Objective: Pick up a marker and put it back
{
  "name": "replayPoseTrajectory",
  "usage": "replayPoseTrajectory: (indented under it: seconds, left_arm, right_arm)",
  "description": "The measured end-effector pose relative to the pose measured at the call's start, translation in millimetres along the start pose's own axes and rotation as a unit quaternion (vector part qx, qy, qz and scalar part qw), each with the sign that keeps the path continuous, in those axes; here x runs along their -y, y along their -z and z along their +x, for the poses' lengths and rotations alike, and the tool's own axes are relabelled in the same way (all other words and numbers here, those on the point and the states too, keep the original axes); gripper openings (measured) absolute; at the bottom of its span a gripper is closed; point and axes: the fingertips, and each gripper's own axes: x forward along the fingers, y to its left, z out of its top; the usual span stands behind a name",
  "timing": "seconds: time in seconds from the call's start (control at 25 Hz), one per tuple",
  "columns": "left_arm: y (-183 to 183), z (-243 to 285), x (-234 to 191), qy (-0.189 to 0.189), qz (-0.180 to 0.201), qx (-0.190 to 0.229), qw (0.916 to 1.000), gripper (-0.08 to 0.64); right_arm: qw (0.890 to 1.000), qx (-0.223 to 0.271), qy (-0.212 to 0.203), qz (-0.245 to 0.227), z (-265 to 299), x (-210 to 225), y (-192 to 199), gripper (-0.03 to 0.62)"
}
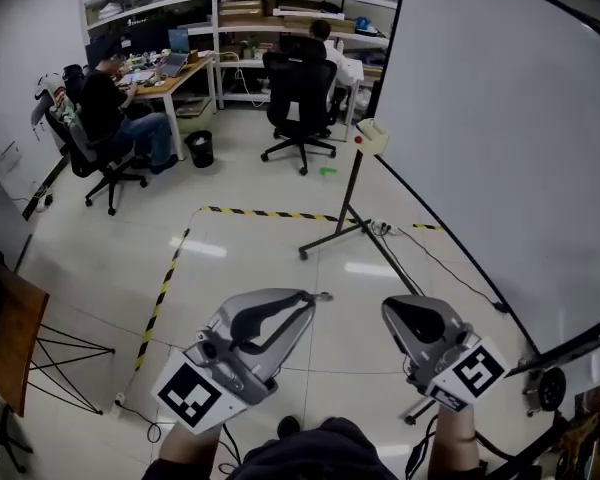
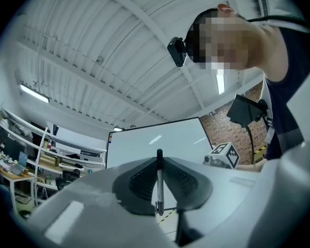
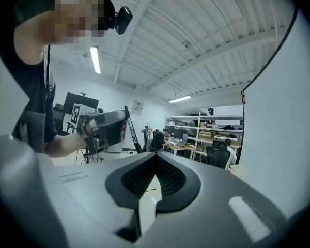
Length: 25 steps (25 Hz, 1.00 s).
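Whiteboard (image 2: 144, 143); left fingers (image 2: 139, 182) seemingly around marker (image 2: 159, 180)

The left gripper (image 1: 314, 296) and right gripper (image 1: 390, 310) share pale grey, rounded moulded shells, lined inside with black ribbed pads (image 3: 139, 177). Each carries 1 white cube (image 1: 192, 393) printed with black square markers. At 6 o'clock in the head view is a dark top (image 1: 310, 453), and its sleeve (image 3: 33, 128) is short. A small black camera (image 2: 176, 51) is worn at the head, near 12 o'clock in the left gripper view.
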Motion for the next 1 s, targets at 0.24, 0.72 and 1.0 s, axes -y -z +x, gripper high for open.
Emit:
replayPoseTrajectory:
  seconds: [0.24, 0.72, 1.0]
  left_arm:
    - [19.1, 31.4, -34.0, 0.012, -0.004, -0.006, 0.9999, 0.041]
    - [80.4, 150.0, -124.2, 0.022, -0.004, -0.054, 0.9983, 0.041]
    - [110.8, 220.2, -180.6, 0.004, 0.012, -0.077, 0.997, 0.041]
  right_arm:
    - [1.0, -0.008, 0.013, 0.01, 24.6, 44.1, 13.2, 0.001]
    - [0.999, -0.018, -0.01, 0.043, 99.8, 181.9, 53.5, 0.002]
    - [0.998, -0.001, -0.016, 0.06, 134.6, 274.3, 58.4, 0.0]
